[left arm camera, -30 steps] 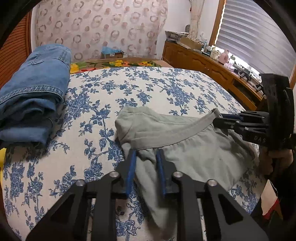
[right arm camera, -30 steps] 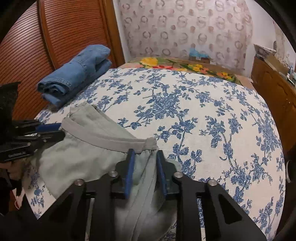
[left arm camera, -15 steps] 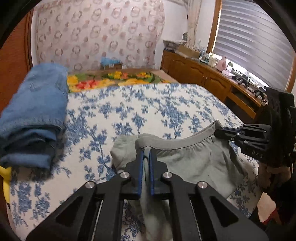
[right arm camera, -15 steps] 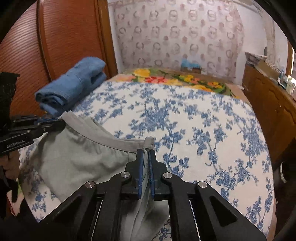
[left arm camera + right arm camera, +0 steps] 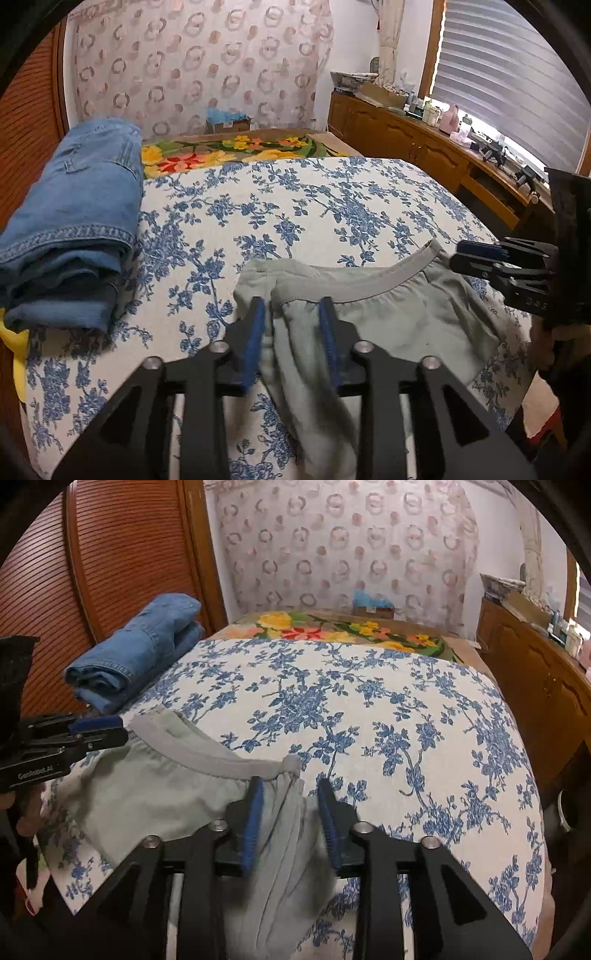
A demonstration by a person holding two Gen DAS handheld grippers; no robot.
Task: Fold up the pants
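Pale grey-green pants (image 5: 388,310) (image 5: 155,794) lie on the near edge of the bed with the grey waistband (image 5: 369,282) (image 5: 207,751) facing the far side; the legs hang off the front. My left gripper (image 5: 293,314) is open, its blue pads either side of the left waistband corner. My right gripper (image 5: 288,794) is open around the right waistband corner. Each gripper shows in the other's view, the right one (image 5: 476,254) and the left one (image 5: 99,727).
The bed has a white bedspread with blue flowers (image 5: 295,206) (image 5: 369,716). Folded blue jeans (image 5: 70,221) (image 5: 136,653) lie at the left edge by a wooden slatted door (image 5: 110,561). A floral mat (image 5: 229,151) and wooden cabinets (image 5: 406,136) lie beyond.
Both grippers were shut on the waistband corners half a second ago and have opened, letting the pants rest on the bed.
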